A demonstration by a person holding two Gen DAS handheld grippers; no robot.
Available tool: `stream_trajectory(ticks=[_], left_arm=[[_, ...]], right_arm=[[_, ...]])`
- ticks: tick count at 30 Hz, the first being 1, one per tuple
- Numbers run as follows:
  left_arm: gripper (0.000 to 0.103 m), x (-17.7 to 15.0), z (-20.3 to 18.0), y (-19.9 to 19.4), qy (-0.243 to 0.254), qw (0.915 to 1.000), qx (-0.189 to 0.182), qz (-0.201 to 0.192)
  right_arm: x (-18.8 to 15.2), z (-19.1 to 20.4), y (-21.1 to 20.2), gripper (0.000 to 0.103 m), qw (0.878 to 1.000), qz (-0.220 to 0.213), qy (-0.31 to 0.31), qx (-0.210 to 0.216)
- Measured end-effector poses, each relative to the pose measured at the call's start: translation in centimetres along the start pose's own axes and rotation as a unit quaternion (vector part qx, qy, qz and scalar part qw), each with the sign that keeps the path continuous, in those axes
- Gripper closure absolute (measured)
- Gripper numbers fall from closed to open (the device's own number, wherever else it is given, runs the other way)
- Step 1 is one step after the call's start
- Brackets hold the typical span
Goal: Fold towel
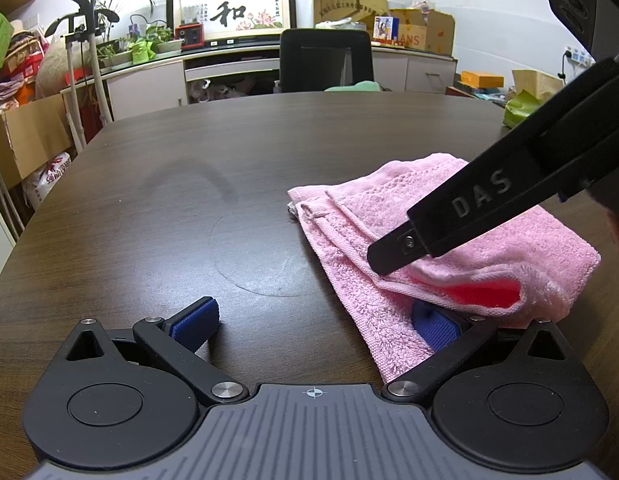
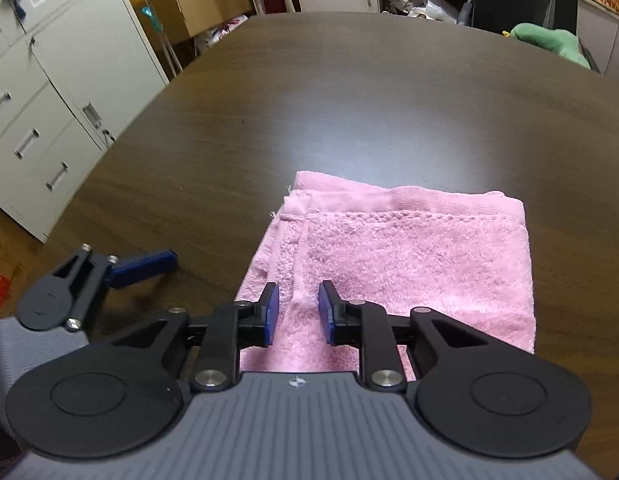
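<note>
Desk: dark wood-grain desk (image 2: 349,92) with a rounded edge; a faint ring mark shows on it at centre of the left wrist view.
Room: cluttered office; grey cabinets (image 2: 49,100) at upper left of the right wrist view, a black chair (image 1: 325,60) and a framed calligraphy picture (image 1: 233,10) at the top of the left wrist view.
Towel: pink towel (image 2: 409,256) folded into a stacked rectangle, lying flat in the lower right of both views, long axis running left to right across the right wrist view, layered hems along its far and left sides.
Right gripper (image 2: 297,312): low over the towel's near left part, jaws a narrow gap apart, a small raised ridge of pile between the blue pads, not squeezed.
Left gripper (image 1: 321,324): spread wide at the towel's near corner; one blue pad on bare desk, the other tucked under a lifted pink fold, gripping nothing.
</note>
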State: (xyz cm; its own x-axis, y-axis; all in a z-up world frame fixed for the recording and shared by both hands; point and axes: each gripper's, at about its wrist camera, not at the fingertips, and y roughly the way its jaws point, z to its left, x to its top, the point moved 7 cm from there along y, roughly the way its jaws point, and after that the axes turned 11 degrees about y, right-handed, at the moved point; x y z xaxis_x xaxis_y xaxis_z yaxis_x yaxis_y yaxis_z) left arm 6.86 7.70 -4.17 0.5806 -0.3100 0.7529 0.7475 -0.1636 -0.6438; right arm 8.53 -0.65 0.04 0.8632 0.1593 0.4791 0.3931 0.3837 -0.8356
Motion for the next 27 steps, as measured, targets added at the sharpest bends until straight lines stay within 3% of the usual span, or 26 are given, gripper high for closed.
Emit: stream_trajectory(ticks=[4, 8, 14, 18, 23, 27], left_arm=[[0.000, 0.0, 0.0, 0.0, 0.000, 1.0000, 0.000, 0.000], [0.000, 0.0, 0.1, 0.0, 0.000, 1.0000, 0.000, 0.000], [0.000, 0.0, 0.1, 0.0, 0.000, 1.0000, 0.000, 0.000], [0.000, 0.0, 0.0, 0.0, 0.000, 1.0000, 0.000, 0.000], [0.000, 0.0, 0.1, 0.0, 0.000, 1.0000, 0.000, 0.000], [0.000, 0.0, 0.1, -0.1, 0.000, 1.0000, 0.000, 0.000]], right_arm=[[0.0, -0.6, -0.2, 0.093, 1.000, -0.005, 0.012, 0.005], [0.2, -1.1, -1.2, 0.096, 0.999, -0.015, 0.034, 0.028], [0.0, 1.0, -1.8, 0.097, 0.998, -0.016, 0.008, 0.052], [-0.7, 1.5, -0.1, 0.097, 1.000, -0.010, -0.014, 0.006], [-0.5, 1.5, -0.3, 0.096, 1.000, -0.003, -0.003, 0.020], [0.3, 1.1, -1.6, 0.088, 0.999, -0.014, 0.011, 0.029]])
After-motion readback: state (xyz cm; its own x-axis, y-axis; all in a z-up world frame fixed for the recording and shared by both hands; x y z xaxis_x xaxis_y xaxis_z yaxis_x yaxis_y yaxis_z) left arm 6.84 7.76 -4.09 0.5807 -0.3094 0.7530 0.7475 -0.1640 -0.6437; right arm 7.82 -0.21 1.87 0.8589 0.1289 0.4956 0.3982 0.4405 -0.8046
